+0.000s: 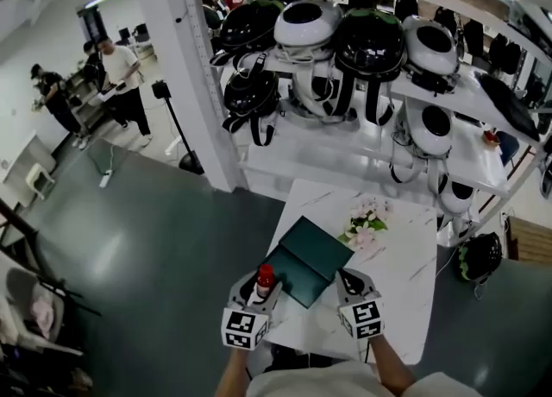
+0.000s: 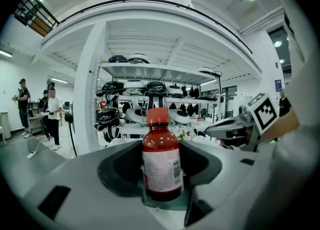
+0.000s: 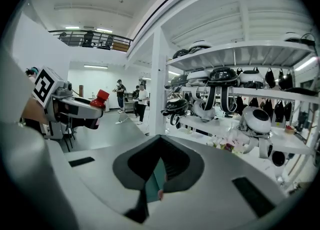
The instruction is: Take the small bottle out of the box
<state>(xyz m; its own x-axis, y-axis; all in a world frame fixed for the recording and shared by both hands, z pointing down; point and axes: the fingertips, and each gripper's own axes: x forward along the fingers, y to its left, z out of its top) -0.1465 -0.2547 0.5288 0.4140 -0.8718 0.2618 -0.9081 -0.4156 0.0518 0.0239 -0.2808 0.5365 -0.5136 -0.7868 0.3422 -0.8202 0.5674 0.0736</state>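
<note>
1. The small bottle (image 2: 161,156) (red cap, dark red body, white label) was seen upright between the jaws of the left gripper (image 1: 260,292). The jaws were spread wide and the pads were clamped on its sides at mid-body.
2. The bottle was held at the near-left corner of the box (image 1: 315,253), a dark green box lying open near the table's (image 1: 397,287) near-left corner. Teal box surface was seen right under the base; whether the base touched it could not be told.
3. The right gripper (image 3: 159,176) was closed almost fully on a thin teal edge at the box's near-right side. This was judged to be steadying the box.
4. The step was judged to be the lift-out, with the bottle gripped but not yet set down clear of the box.
5. To do it well:
   - The bottle should be raised straight up and kept upright.
   - The squeeze should be held steady, since a smooth round body could slip or twist.
   - The box should be pinned until the base is clear.
   - The set-down spot should be chosen away from the table's near edge.
6. Flowers (image 1: 366,223) were seen beyond the box's far-right side, apart from it. Helmet shelves (image 1: 345,41) were seen past the table's far edge.
</note>
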